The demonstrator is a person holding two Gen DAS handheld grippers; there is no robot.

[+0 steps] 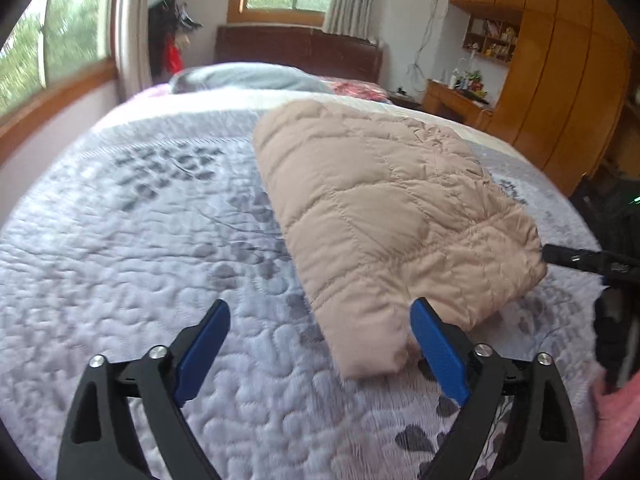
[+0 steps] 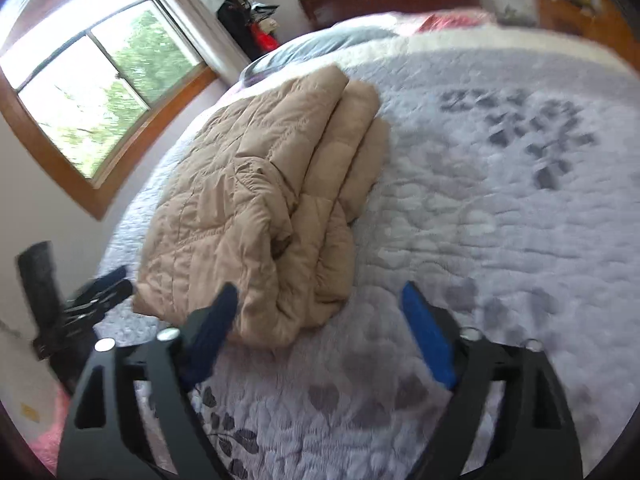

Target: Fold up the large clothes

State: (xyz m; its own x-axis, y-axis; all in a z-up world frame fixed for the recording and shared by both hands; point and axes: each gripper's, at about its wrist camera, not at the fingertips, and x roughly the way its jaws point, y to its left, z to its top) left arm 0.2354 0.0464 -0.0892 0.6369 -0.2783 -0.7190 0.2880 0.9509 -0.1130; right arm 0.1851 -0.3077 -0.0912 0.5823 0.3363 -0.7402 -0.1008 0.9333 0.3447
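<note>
One quilted beige jacket (image 1: 384, 216) lies folded into a thick oblong bundle on the grey-patterned bedspread (image 1: 140, 240), right of centre in the left wrist view and toward the near left of the bed in the right wrist view, where its stacked layers show along one edge. The left gripper (image 1: 320, 322) stands wide open and holds nothing, its right finger just beside the bundle's near corner; the right gripper (image 2: 316, 300) is likewise spread wide and empty, its left finger at the near end of the bundle. The fold appears nearly or fully complete; any last tidying would best be done by pressing the puffy layers flat and squaring the near edge without dragging the stack apart. Counted: one jacket, two grippers, one bed, two windows, with one headboard (image 1: 298, 52) at the far end
</note>
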